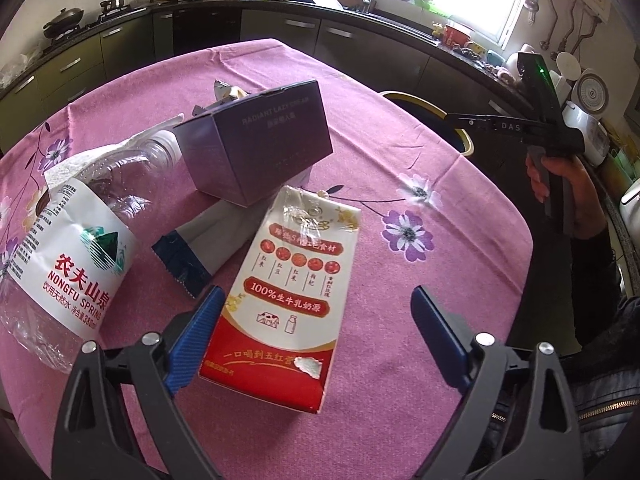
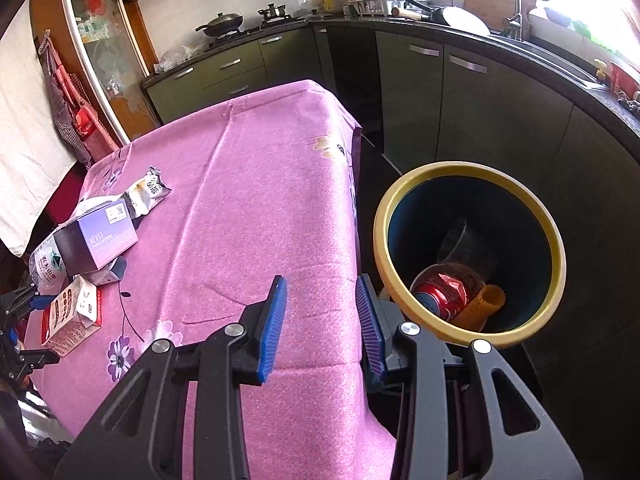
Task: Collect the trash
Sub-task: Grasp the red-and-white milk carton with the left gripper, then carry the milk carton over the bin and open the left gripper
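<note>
A: How was the left hand-held gripper [image 1: 316, 312] found?

B: Its jaws were held wide apart. A red and white milk carton [image 1: 280, 292] lay flat on the table [image 1: 460, 280] between the two blue pads. The left pad [image 1: 200, 320] was seen just at the carton's edge; whether it touched could not be told. The right pad [image 1: 436, 332] stood clearly apart from the carton. So the carton was not clamped.

A: What else was lying on the table?

B: A crushed clear water bottle [image 1: 76, 248] with a white label was seen to the left of the carton. A purple box [image 1: 260, 144] was placed behind the carton, and a grey and blue wrapper [image 1: 196, 248] was partly covered by this box. One more snack wrapper [image 2: 148, 194] was seen behind the box. The table was covered with a pink cloth with purple flowers.

A: And the right hand-held gripper [image 2: 322, 320]?

B: Its jaws were partly apart and nothing was held between them. It was kept over the table's edge, just beside a trash bin [image 2: 556, 240] with a yellow rim, which stood on the floor next to the table.

A: Was something already inside the bin?

B: Yes. A red can [image 2: 440, 298], an orange piece [image 2: 486, 306] and a clear plastic cup [image 2: 460, 240] were seen at the bottom.
</note>
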Motion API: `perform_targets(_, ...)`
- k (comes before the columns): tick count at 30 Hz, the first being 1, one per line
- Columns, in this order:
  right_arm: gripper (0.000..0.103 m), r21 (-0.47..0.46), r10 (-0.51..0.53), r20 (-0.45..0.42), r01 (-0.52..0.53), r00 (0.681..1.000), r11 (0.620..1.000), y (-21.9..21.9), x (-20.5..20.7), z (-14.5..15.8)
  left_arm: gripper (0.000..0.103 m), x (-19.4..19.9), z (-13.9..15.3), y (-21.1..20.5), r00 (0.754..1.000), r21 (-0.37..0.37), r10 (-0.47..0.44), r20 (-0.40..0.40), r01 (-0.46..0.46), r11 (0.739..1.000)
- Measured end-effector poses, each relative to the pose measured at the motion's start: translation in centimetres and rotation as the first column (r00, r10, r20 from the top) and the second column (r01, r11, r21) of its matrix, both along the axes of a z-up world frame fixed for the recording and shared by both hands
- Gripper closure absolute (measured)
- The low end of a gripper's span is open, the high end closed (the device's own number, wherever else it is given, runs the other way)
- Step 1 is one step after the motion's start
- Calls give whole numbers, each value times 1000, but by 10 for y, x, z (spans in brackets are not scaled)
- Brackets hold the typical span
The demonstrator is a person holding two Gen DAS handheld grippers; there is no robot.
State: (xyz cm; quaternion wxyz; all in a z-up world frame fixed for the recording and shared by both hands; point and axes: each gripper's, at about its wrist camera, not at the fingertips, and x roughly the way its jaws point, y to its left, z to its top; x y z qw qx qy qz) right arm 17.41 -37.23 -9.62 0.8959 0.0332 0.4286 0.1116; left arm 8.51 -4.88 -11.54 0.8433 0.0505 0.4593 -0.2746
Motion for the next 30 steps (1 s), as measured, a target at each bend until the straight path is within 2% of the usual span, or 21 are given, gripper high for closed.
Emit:
perform_targets(1, 67, 1, 2, -1, -2, 1000, 1000, 0, 0, 0, 28, 0, -1, -2, 1000, 14, 9, -2, -8, 1000)
perform_targets(5, 67, 5, 6, -3, -6, 1000, 1000, 0, -1, -2, 35, 0, -8, -5, 1000, 53, 26, -5, -25, 998)
perform_targets(7, 67, 7, 4, -4, -4, 1000, 1000, -2, -2, -2, 45, 0, -11, -5, 999, 64, 35, 4, -35, 997)
perform_targets(9, 67, 10, 0, -3, 0, 1000, 1000, -4, -2, -2, 50, 0, -11, -5, 999, 75, 44, 15, -45, 996)
perform_targets(15, 67, 15, 1, -1, -1, 1000, 1000, -6, -3, -1, 52, -5, -9, -5, 999, 67, 42, 20, -43, 997)
perform_targets(24, 67, 20, 0, -1, 0, 1000, 1000, -7, -3, -2, 53, -24, 12, -12, 998, 51, -16, 65, 12, 999)
perform_targets(30, 67, 14, -19, 14, 19, 1000, 1000, -14, -7, 3, 53, -21, 26, -27, 994, 39, -54, 90, 50, 998)
